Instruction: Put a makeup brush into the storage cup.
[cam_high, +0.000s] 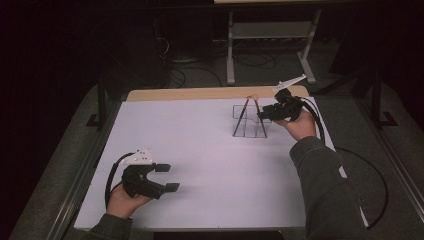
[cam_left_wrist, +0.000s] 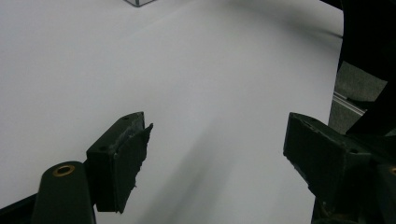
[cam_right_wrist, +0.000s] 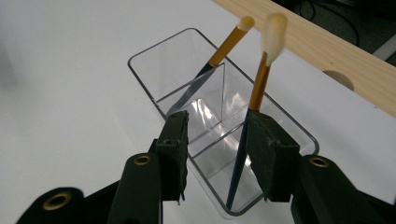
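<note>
Brush (cam_right_wrist: 256, 95) btwn right gripper (cam_right_wrist: 217, 154) fingers, touching right finger, standing in organizer (cam_right_wrist: 299, 128).

Right gripper (cam_high: 263, 115) beside clear organizer (cam_high: 250, 121) with two brushes (cam_high: 248, 113); left gripper (cam_high: 167, 177) well apart, fingers spread.

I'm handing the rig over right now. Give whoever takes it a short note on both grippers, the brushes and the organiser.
Right gripper: jaws apart over the clear organiser, pads gripping nothing; the near makeup brush stands just beside the right-hand pad.
Left gripper: open, holding nothing, low over the white table.
Things: near brush in the front compartment, second makeup brush in a compartment behind, both leaning with bristles up.
Done: two brushes in the organiser.
Left: probably just back the right gripper away.
</note>
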